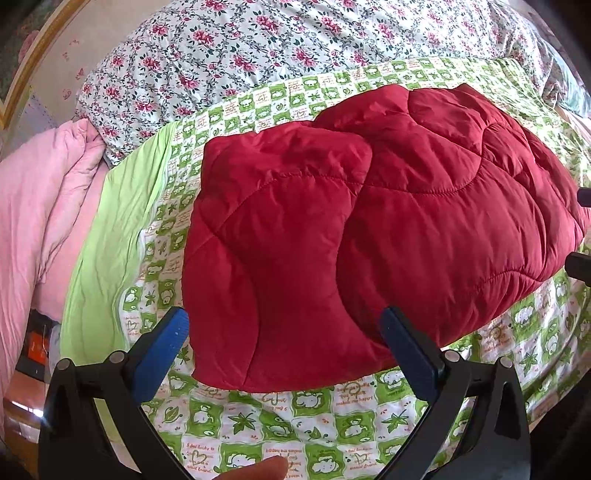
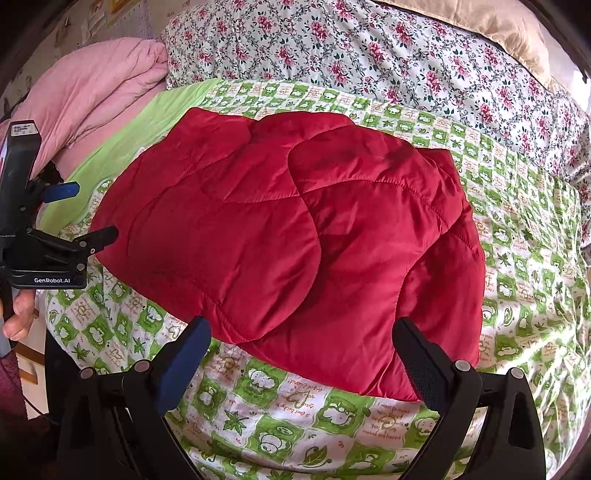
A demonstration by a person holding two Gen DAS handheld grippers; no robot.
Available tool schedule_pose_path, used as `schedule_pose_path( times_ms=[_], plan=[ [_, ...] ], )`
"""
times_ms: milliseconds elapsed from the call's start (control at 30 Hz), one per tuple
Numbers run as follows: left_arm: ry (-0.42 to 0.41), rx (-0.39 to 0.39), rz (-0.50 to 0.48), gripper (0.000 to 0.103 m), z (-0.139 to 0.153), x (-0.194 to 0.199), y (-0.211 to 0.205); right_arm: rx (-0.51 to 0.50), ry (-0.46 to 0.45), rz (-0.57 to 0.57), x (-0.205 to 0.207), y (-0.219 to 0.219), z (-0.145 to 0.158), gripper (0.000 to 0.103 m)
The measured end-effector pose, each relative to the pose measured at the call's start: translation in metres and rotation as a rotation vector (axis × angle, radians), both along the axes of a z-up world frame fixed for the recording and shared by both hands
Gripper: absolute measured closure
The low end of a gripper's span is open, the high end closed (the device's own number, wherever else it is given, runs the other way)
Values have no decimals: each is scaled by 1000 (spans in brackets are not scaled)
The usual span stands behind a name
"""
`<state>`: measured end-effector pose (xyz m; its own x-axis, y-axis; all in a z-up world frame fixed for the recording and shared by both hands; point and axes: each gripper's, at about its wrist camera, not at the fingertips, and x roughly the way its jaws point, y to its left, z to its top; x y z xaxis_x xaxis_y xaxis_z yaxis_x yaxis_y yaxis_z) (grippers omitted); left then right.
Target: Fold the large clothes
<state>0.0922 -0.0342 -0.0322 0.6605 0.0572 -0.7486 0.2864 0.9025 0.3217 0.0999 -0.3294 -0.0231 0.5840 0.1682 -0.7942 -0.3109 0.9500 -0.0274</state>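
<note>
Bed first: green-and-white checked cartoon sheet (image 1: 295, 424) spread across the mattress, plain lime-green strip (image 1: 110, 240) down its left edge. Behind that, a white quilt with pink roses (image 2: 369, 48) bunched along the far side, and a pink comforter (image 1: 37, 206) heaped at the far left. Tan pillow (image 2: 509, 29) poking out at the top right of the right wrist view. Smack in the middle of the sheet, a red quilted puffer jacket (image 2: 295, 236), folded into a chunky bundle with both sides lapped over the centre, lying flat on the checked sheet. Left gripper (image 1: 284, 332) parked at the near edge of the jacket, jaws spread wide, blue pads (image 1: 166, 347) either side of the hem, nothing pinched. Same gripper visible from the side at the left edge of the right wrist view, fingers parted, hand (image 2: 18, 314) wrapped round its handle. Right gripper (image 2: 303, 347) also spread wide at the near hem, gripping nothing.
</note>
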Motion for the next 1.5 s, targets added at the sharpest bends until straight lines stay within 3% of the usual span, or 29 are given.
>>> schedule_pose_path(
  times_ms=[1500],
  plan=[
    [25, -40, -29, 0, 5, -4, -4, -16, 25, 28, 1, 5, 4, 4]
  ],
)
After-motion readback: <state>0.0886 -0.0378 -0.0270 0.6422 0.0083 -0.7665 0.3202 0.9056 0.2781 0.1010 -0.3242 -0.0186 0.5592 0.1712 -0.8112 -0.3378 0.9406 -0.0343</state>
